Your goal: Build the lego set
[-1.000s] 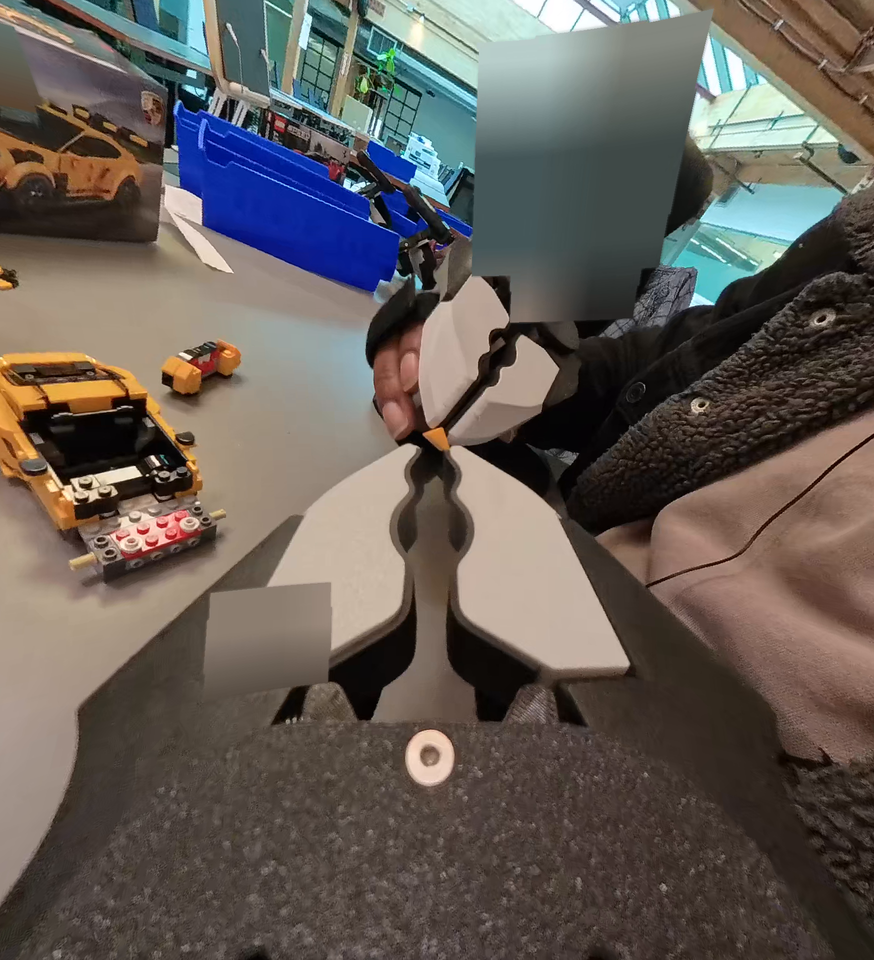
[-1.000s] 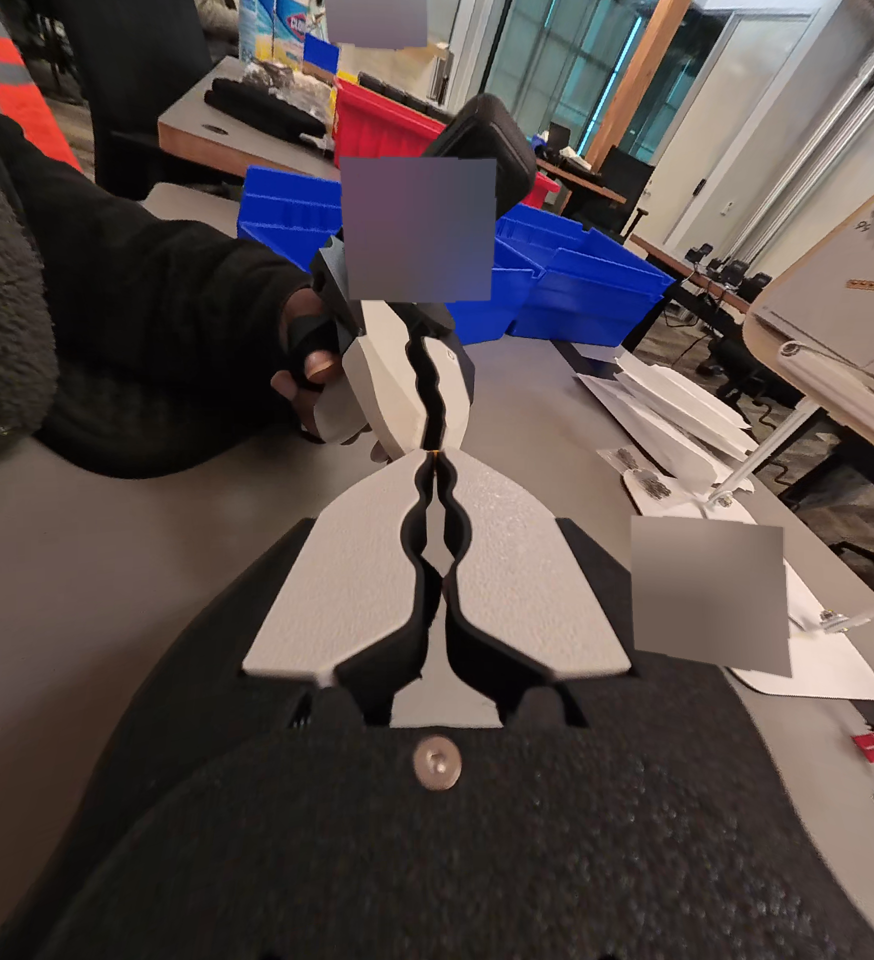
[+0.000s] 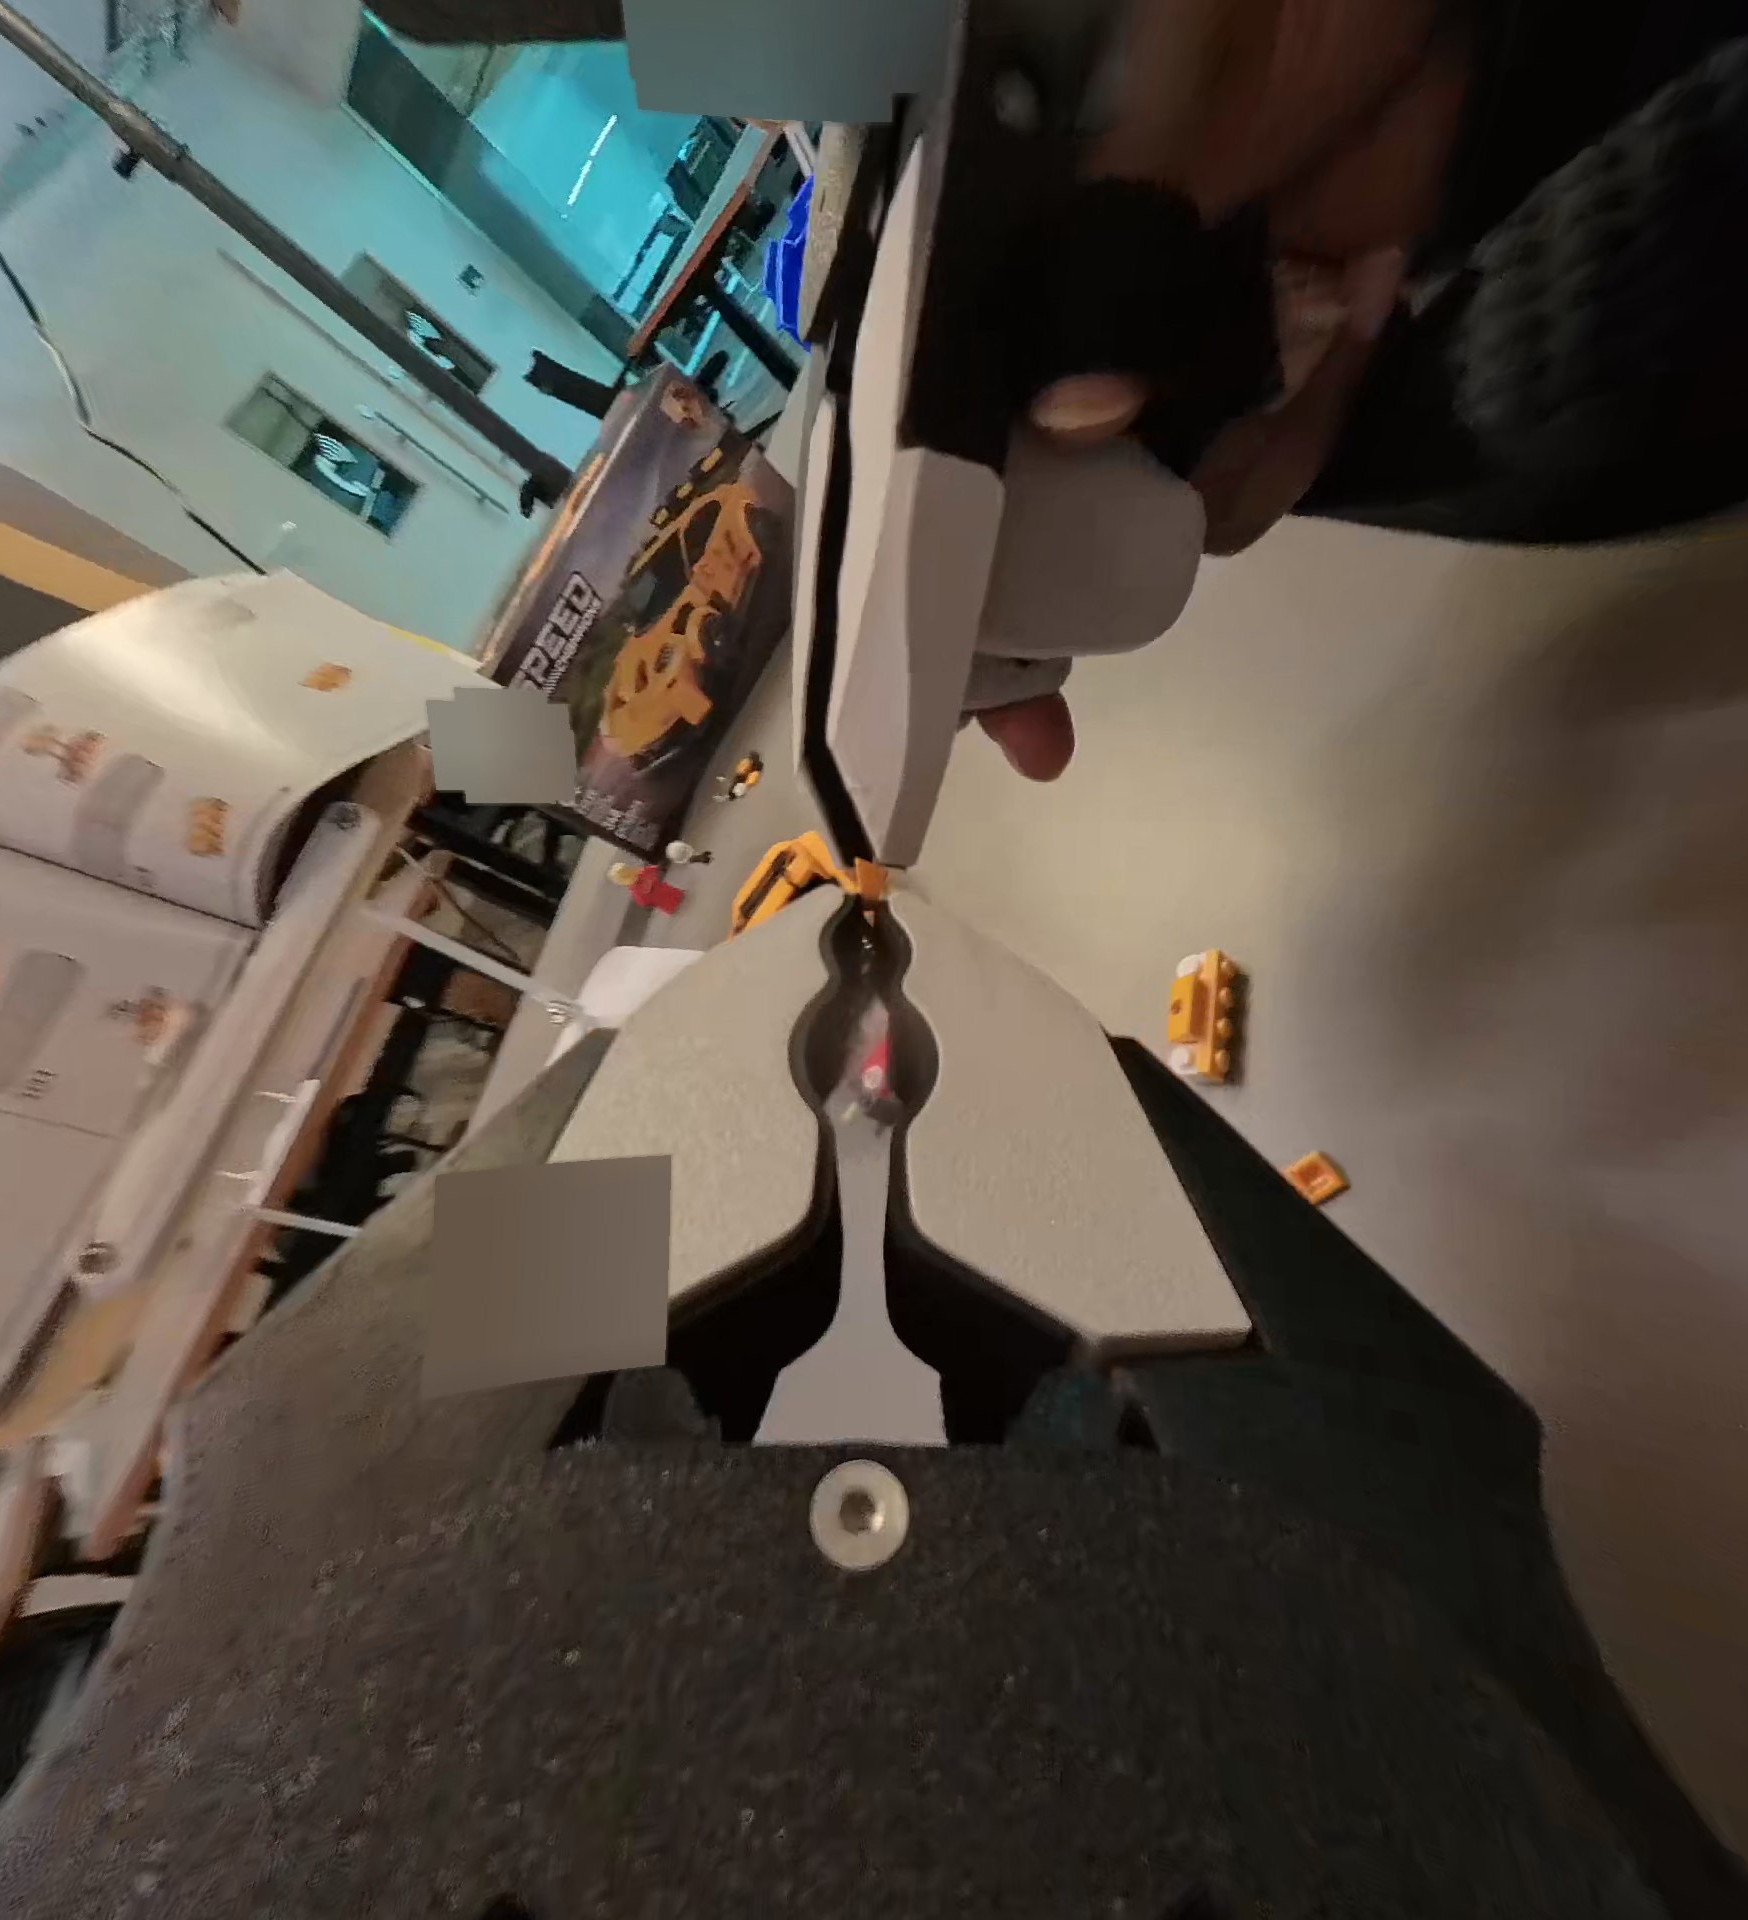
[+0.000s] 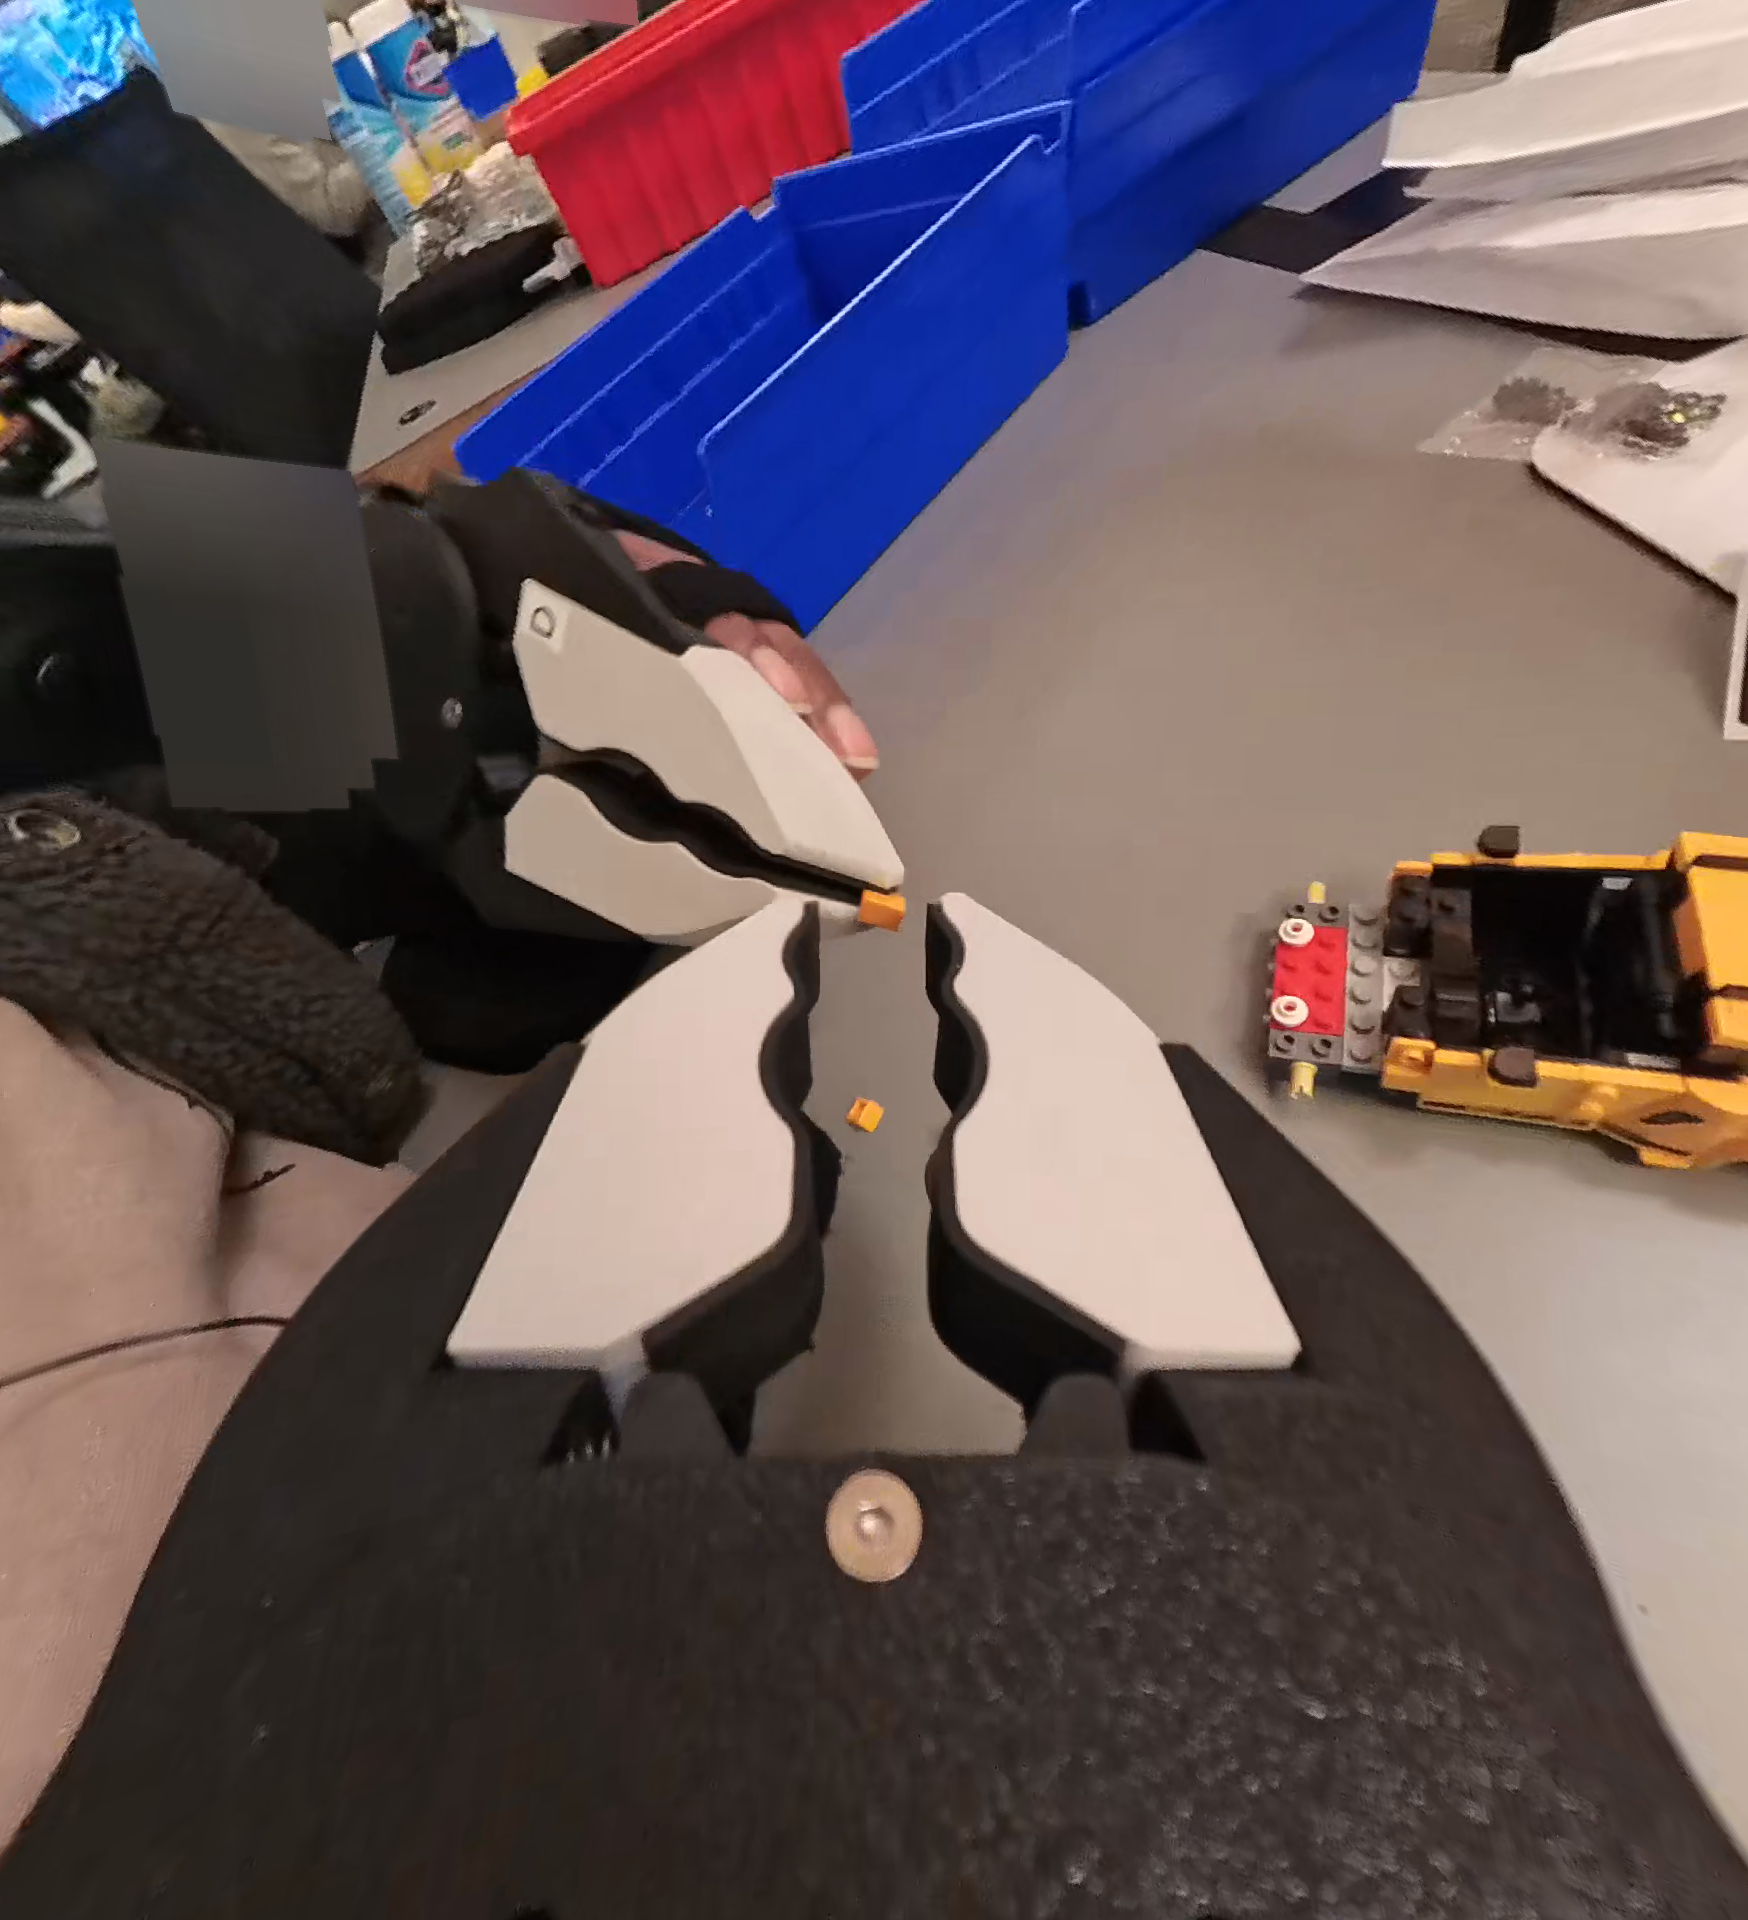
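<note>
The partly built yellow lego car (image 4: 1618, 1013) lies on the grey table (image 4: 1213, 675), right of the hand-held grippers; its roof is off, showing a black interior; one end is bare, with red and grey studded plates and short tan axle pins sticking out at the sides; a small orange piece (image 4: 881, 908) is pinched at the tips of the left hand-held gripper (image 4: 875, 883); a second tiny orange piece (image 4: 864, 1114) shows between the spread fingers of the right hand-held gripper (image 4: 870, 920); whether it rests on the table cannot be told; in the left wrist view a small yellow studded sub-assembly (image 3: 1204, 1016) and a flat orange tile (image 3: 1317, 1177) lie apart on the table.
</note>
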`<state>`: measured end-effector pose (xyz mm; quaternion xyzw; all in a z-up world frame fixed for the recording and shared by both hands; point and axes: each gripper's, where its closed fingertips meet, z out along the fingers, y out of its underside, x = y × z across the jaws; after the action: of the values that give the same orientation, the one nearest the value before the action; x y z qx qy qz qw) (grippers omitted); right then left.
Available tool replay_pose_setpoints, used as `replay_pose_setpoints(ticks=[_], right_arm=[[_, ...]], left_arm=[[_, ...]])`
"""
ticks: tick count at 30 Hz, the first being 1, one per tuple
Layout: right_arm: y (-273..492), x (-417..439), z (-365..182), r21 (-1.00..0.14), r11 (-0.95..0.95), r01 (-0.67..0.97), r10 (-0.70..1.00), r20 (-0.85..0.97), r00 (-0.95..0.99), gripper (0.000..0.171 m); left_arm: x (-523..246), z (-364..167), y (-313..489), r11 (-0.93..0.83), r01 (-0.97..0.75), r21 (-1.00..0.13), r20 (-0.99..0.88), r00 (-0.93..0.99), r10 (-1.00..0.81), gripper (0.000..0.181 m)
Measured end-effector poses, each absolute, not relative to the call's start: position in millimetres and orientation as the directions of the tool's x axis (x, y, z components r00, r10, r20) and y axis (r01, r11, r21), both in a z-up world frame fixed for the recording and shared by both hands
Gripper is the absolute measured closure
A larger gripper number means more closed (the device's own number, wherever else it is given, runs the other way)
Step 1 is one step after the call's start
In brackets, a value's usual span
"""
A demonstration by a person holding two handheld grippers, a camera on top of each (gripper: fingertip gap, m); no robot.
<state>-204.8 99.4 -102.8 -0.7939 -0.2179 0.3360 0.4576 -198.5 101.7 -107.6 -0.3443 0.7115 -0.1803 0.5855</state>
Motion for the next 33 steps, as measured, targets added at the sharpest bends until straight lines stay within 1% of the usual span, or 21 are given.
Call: replay_pose_setpoints(ticks=[6, 8, 10, 12, 14, 15, 16, 17, 18, 19, 22, 27, 33], right_arm=[[101, -206, -104, -0.847, -0.532, -0.002, 0.638, -0.402, 0.657, 0.163], [99, -206, -105, -0.846, -0.533, 0.015, 0.655, -0.401, 0.641, 0.163], [97, -206, -104, -0.865, -0.498, 0.059, 0.701, -0.362, 0.614, 0.163], [91, -203, -102, -0.902, -0.397, 0.170, 0.788, -0.240, 0.567, 0.164], [83, -200, -98, -0.917, -0.255, 0.307, 0.871, -0.080, 0.484, 0.163], [80, -199, -96, -0.911, -0.189, 0.366, 0.900, -0.011, 0.436, 0.163], [77, -199, -94, -0.898, -0.131, 0.420, 0.921, 0.046, 0.387, 0.163], [74, -200, -93, -0.882, -0.083, 0.464, 0.937, 0.089, 0.337, 0.163], [72, -202, -93, -0.867, -0.041, 0.496, 0.950, 0.121, 0.289, 0.163], [69, -204, -93, -0.854, -0.008, 0.521, 0.958, 0.143, 0.249, 0.163], [69, -208, -97, -0.820, 0.056, 0.570, 0.960, 0.202, 0.196, 0.163], [70, -215, -100, -0.823, 0.089, 0.561, 0.948, 0.242, 0.206, 0.164], [70, -216, -97, -0.826, 0.104, 0.554, 0.933, 0.274, 0.233, 0.163]], left_arm=[[-198, -106, 100, 0.777, -0.292, -0.557, -0.800, -0.060, -0.597, 0.179], [-198, -106, 99, 0.777, -0.281, -0.564, -0.797, -0.063, -0.601, 0.179], [-198, -105, 96, 0.745, -0.238, -0.623, -0.753, -0.077, -0.654, 0.179], [-198, -108, 90, 0.618, -0.198, -0.761, -0.602, -0.140, -0.786, 0.177], [-201, -108, 81, 0.356, -0.183, -0.917, -0.306, -0.251, -0.918, 0.173], [-202, -105, 76, 0.185, -0.189, -0.965, -0.120, -0.311, -0.943, 0.174], [-203, -101, 73, 0.014, -0.208, -0.978, 0.064, -0.360, -0.931, 0.175], [-205, -97, 70, -0.126, -0.236, -0.964, 0.215, -0.406, -0.888, 0.171], [-206, -94, 67, -0.226, -0.257, -0.939, 0.323, -0.444, -0.836, 0.170], [-206, -93, 67, -0.287, -0.276, -0.917, 0.388, -0.454, -0.802, 0.170], [-206, -99, 64, -0.321, -0.322, -0.891, 0.444, -0.461, -0.769, 0.170], [-208, -98, 61, -0.402, -0.356, -0.844, 0.534, -0.483, -0.693, 0.173], [-208, -96, 62, -0.416, -0.352, -0.839, 0.543, -0.484, -0.686, 0.174]])
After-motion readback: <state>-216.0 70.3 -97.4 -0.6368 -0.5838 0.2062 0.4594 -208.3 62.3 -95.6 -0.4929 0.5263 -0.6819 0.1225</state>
